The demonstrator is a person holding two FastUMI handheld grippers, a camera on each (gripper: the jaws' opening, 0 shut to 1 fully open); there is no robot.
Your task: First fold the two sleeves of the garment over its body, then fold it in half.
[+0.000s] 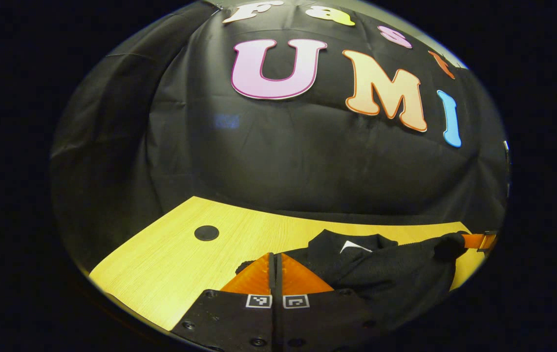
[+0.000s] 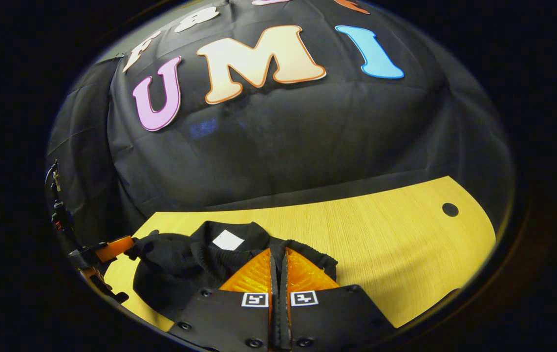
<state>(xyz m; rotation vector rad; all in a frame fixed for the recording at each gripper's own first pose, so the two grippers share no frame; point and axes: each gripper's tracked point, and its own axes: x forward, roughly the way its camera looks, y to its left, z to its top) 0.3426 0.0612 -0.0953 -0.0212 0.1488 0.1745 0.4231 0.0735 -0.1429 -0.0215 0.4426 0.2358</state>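
Now your left gripper (image 1: 275, 259) and right gripper (image 2: 278, 254) both have their jaws clenched on the crumpled black knit garment (image 1: 386, 274) lying beyond them on the pale wooden table (image 1: 161, 264).

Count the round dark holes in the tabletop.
1. The hole lies on bare wood left of the black garment in the left gripper view, far right in the right gripper view. The garment may hide more.

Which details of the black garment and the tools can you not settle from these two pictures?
- Garment, left gripper view: near part hidden behind the left tool.
- Right gripper view: whether the right tool pinches cloth, hidden at its tips.
- White neck label: too small to read.
- Sleeves: lost in bunched black cloth.
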